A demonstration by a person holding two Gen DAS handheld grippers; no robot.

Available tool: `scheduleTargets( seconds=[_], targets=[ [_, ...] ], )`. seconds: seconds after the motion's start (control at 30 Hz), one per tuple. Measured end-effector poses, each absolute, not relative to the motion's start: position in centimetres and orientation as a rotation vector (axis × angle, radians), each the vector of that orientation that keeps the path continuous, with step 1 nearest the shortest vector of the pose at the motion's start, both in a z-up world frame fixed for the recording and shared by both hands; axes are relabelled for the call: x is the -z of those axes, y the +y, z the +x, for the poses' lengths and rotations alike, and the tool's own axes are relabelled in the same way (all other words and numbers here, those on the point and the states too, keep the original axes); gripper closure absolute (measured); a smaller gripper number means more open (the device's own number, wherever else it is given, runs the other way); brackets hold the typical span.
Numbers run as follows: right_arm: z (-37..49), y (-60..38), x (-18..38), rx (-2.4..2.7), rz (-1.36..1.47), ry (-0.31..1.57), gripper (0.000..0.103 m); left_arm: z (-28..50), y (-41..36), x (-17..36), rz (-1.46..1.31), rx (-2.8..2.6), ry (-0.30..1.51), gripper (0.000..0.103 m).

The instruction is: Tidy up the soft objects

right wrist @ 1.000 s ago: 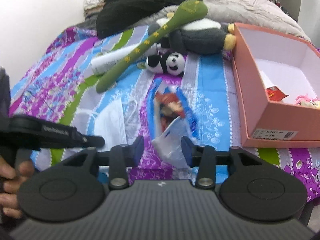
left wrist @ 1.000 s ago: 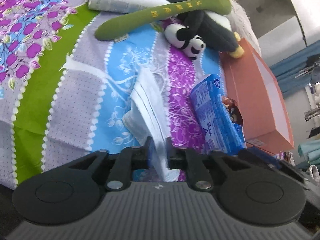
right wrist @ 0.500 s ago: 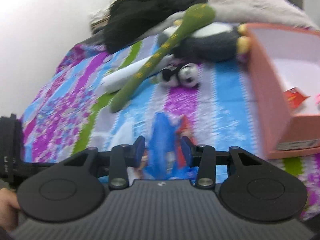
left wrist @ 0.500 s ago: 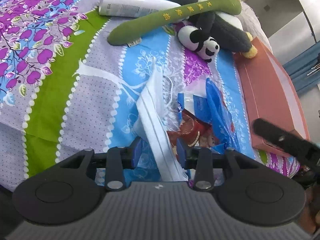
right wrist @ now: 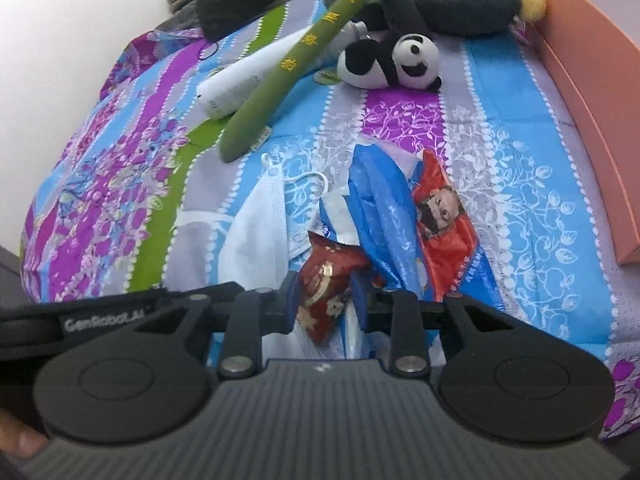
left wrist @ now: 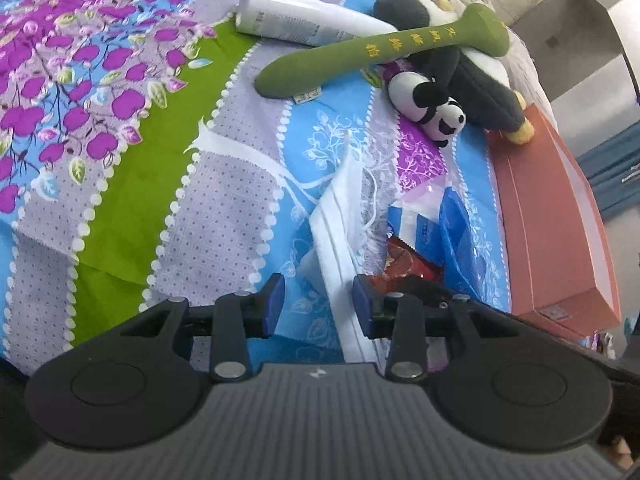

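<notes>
**Left wrist and right wrist views: two grippers low over a patterned bedsheet**

Left wrist view: the left gripper points down at a bedsheet printed in purple, green, blue and grey bands. Its blue-padded jaws stand apart. A white face mask lies on the sheet and runs up between them; it lies close to the right-hand pad, and the left-hand pad is clear of it. Just right of the mask lie a red snack packet and a crumpled blue plastic bag. Further up the sheet a long green plush stick with yellow characters lies across a white tube and a large grey plush toy. A small panda plush rests against the grey toy. An orange box stands along the right edge.

Right wrist view: the right gripper also points down at the sheet. Its jaws have just been closing, and the red snack packet sits between them with both pads against its sides. The blue plastic bag, with a red printed picture, lies just behind and to the right. The face mask lies to the left, near the packet. The panda plush, green plush stick and white tube lie beyond. The orange box is at the right edge. Part of the left gripper's black body shows at lower left, with fingers of a hand below.
</notes>
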State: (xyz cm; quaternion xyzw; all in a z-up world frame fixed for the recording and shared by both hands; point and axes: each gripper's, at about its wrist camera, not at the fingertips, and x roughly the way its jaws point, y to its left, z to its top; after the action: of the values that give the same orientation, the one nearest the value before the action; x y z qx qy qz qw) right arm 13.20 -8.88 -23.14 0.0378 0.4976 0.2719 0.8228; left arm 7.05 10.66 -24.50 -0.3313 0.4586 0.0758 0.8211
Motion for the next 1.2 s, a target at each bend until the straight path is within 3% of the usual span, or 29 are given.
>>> scheduleTargets(
  seconds=[0.3, 0.33, 0.6, 1.2],
  targets=[
    [15.1, -9.2, 24.6, -0.564, 0.203, 1.126, 0.071, 7.2, 11.3, 25.2, -0.755, -0.16, 0.982, 0.06],
    [15.2, -9.2, 24.7, -0.568, 0.207, 1.127, 0.076, 7.1, 11.3, 25.2, -0.756, -0.162, 0.982, 0.06],
    [15.5, -9.2, 23.6, -0.612, 0.249, 1.12, 0.086, 7.0, 11.2, 24.8, -0.758, -0.166, 0.969, 0.06],
    [15.9, -14.2, 17.1, -0.606, 0.325, 0.925, 0.093, 8.1, 10.3, 24.9, -0.743, -0.151, 0.978, 0.06]
  ],
)
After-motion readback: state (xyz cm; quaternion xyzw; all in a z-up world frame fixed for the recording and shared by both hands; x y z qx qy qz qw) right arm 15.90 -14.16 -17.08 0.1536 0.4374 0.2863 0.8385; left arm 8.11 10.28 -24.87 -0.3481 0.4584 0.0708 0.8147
